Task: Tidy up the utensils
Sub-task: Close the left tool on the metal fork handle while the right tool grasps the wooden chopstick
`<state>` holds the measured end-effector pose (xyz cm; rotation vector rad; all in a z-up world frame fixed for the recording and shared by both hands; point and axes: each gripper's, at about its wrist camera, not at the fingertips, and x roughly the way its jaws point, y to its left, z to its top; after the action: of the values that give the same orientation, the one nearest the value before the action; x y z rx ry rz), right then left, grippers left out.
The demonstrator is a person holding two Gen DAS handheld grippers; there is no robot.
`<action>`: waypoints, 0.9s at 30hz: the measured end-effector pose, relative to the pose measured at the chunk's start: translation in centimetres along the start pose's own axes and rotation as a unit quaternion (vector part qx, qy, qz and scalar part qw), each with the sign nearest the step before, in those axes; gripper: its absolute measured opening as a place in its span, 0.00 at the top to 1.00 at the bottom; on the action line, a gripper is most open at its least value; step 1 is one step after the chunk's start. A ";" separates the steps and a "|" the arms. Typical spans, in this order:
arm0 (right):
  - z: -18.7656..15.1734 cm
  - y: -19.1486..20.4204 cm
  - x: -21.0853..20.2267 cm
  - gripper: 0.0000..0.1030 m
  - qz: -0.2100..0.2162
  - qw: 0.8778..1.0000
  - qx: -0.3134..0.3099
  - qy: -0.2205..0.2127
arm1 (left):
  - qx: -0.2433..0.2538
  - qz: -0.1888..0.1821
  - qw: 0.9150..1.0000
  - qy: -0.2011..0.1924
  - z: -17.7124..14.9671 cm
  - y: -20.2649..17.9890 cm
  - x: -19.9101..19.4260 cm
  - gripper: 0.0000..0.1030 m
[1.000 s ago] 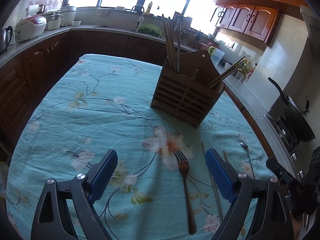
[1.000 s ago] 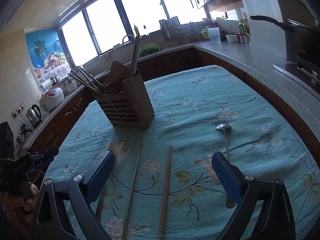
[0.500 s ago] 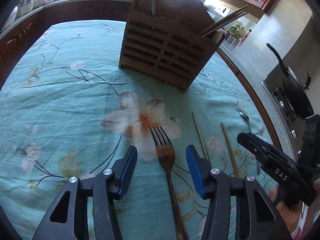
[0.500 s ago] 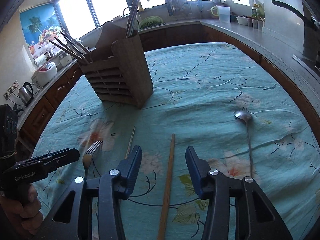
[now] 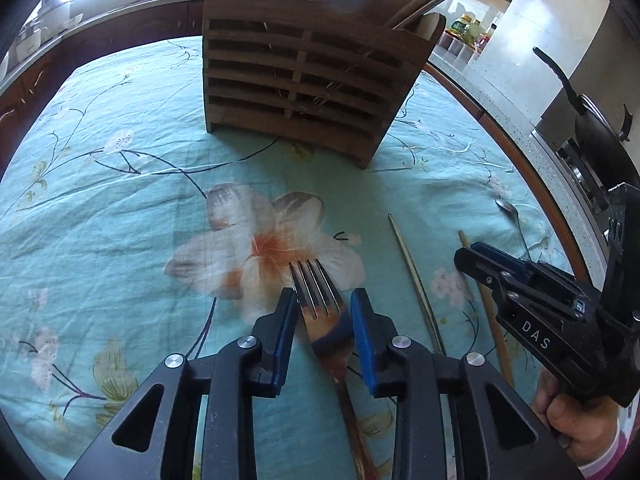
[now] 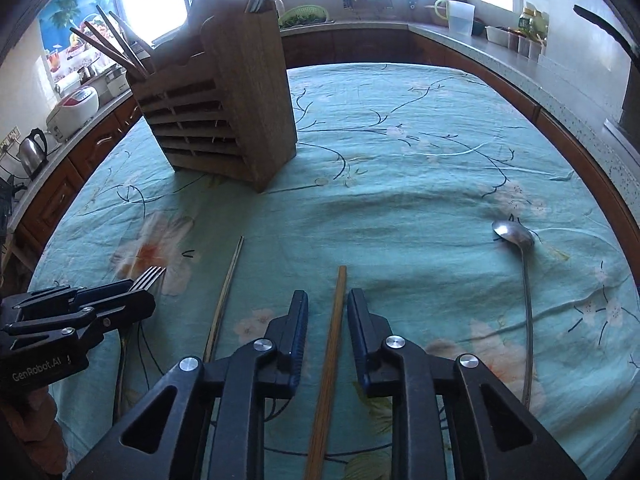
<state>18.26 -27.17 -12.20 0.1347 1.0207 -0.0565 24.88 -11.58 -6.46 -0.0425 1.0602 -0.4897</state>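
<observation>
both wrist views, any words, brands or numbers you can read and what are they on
"DAS" on the side of the right hand-held gripper, seen in the left wrist view.
"GenRobot.AI" on the body of the left hand-held gripper, seen in the right wrist view.
Labels on the jars and bottles on the counter: too small and blurred to read.
The poster by the window shows a picture; no readable text.

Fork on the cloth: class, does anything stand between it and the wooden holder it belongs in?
Nothing visible does. Between the fork, which lies between the left claw's closing jaws, and the wooden holder there is only bare tablecloth. The chopsticks lie off to its right.
</observation>
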 end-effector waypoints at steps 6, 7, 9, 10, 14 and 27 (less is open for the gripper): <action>0.1 -1.1 -0.5 0.95 0.025 0.999 0.034 0.003 | -0.007 -0.014 1.000 -0.003 0.0 0.4 0.0 0.77; 0.0 -1.3 -1.0 0.95 0.029 0.999 0.039 -0.002 | -0.013 -0.020 1.000 -0.002 -0.1 0.6 -0.2 0.78; -0.2 -1.5 -2.1 0.95 0.036 0.998 0.045 -0.013 | -0.022 -0.030 0.999 -0.006 -0.4 0.9 -0.7 0.80; -0.2 -1.5 -2.7 0.95 0.039 0.998 0.048 -0.018 | -0.023 -0.032 0.999 -0.009 -0.5 1.0 -1.0 0.80; -0.1 -1.7 -5.5 0.95 0.052 0.996 0.057 -0.044 | -0.027 -0.042 0.998 -0.029 -1.3 1.4 -3.2 0.80; 1.3 -1.5 -13.9 0.95 0.078 0.986 0.063 -0.135 | -0.043 -0.081 0.989 -0.119 -4.1 3.4 -13.3 0.82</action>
<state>11.89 -29.10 0.20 0.3131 0.7321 0.0034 17.40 -2.37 1.57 -0.2582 0.8464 -0.5702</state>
